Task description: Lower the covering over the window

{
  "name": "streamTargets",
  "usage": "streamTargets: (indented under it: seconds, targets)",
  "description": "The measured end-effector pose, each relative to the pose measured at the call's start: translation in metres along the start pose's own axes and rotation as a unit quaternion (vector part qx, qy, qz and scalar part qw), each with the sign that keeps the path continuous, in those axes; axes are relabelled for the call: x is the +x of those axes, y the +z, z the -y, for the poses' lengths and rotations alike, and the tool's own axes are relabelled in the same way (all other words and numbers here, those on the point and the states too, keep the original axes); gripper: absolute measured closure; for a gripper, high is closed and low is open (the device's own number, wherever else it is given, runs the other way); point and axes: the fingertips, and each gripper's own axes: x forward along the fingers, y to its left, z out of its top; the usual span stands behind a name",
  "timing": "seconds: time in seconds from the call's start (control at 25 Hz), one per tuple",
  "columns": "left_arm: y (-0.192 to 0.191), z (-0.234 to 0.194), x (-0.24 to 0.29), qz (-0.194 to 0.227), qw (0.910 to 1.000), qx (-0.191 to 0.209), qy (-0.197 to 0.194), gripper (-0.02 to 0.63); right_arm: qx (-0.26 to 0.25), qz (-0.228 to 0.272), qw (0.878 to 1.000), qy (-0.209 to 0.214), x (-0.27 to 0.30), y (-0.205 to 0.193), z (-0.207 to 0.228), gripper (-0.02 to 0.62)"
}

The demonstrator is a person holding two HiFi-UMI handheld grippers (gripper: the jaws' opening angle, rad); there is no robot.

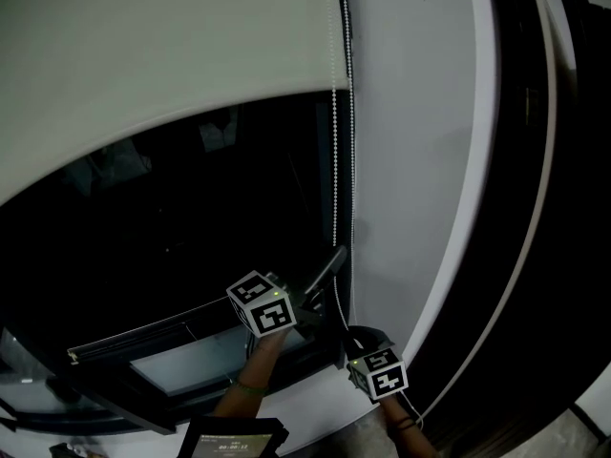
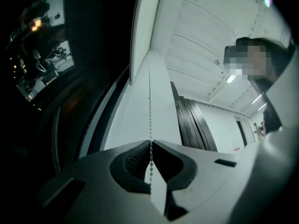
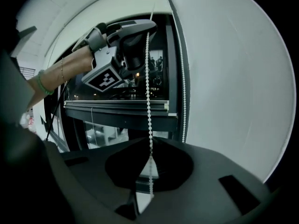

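Both of your grippers are pinched onto the same strand of the bead chain (image 1: 334,160) at the right edge of the window (image 1: 172,218). Your left gripper (image 2: 150,143) has its jaws drawn narrow, nearly together, with the chain (image 2: 150,106) pressed between the ribbed pads and running straight up from them along the pale frame. Your right gripper (image 3: 150,141) sits lower on that strand, its jaws likewise closed down to a slit around the beads, which carry on a little way below the pinch.

From the right gripper view you can follow the chain (image 3: 148,78) upward to the tips of the left gripper (image 3: 150,26), so the piece between your two grips hangs almost straight. A second strand (image 3: 183,92) hangs free just beside it, close against the white wall (image 3: 233,87).

In the head view the roller blind (image 1: 143,46) covers only the upper part of the window; its lower edge crosses well above your hands, and dark glass lies bare beneath it. The left gripper (image 1: 336,254) points up and toward the chain, while the right gripper (image 1: 351,340) is just below and to its right, near the foot of the frame. A tilted lower sash (image 1: 143,337) stands open at the bottom of the window.
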Motion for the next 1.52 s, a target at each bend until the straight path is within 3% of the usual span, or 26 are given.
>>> streamTargets:
  seconds: [0.12,0.32,0.44,0.6,0.72,0.92,1.08,1.16,1.24,1.36,1.52]
  targets:
    - [0.003,0.003,-0.004,0.009,0.9998,0.018,-0.007,0.595,0.005,0.028,1.000,-0.005,-0.014,0.021,0.012,0.580]
    - [-0.001,-0.003,0.003,-0.015,0.9990,0.042,0.012,0.595,-0.013,0.089,0.996,-0.023,-0.040,0.078,0.030,0.580]
    - [-0.004,-0.008,0.004,-0.019,0.9988,0.042,0.018,0.595,-0.012,0.169,0.985,-0.026,-0.067,0.140,0.035,0.580]
    - [-0.004,-0.009,0.005,-0.024,0.9983,0.048,0.023,0.595,-0.027,0.248,0.968,0.007,-0.094,0.234,0.030,0.555]
    - [-0.005,-0.007,0.006,-0.026,0.9980,0.053,0.024,0.595,-0.038,0.256,0.965,0.038,-0.088,0.287,0.028,0.511]
    - [-0.007,-0.002,0.005,-0.020,0.9983,0.048,0.027,0.595,-0.053,0.260,0.961,0.072,-0.068,0.340,0.020,0.506]
    - [-0.007,0.001,0.006,-0.005,0.9989,0.040,0.026,0.595,-0.064,0.279,0.955,0.079,-0.072,0.360,0.009,0.513]
    - [-0.007,0.001,0.005,-0.003,0.9989,0.038,0.027,0.595,-0.069,0.284,0.954,0.069,-0.073,0.361,0.011,0.566]
    - [-0.013,0.000,0.004,-0.017,0.9987,0.039,0.028,0.595,-0.053,0.284,0.954,0.078,-0.073,0.355,0.014,0.577]
    - [-0.038,-0.004,0.000,-0.059,0.9968,0.040,0.035,0.595,-0.056,0.249,0.964,0.072,-0.059,0.336,0.018,0.581]
    - [-0.063,-0.010,-0.012,-0.069,0.9962,0.012,0.051,0.595,-0.034,0.241,0.967,0.076,-0.050,0.309,0.023,0.581]
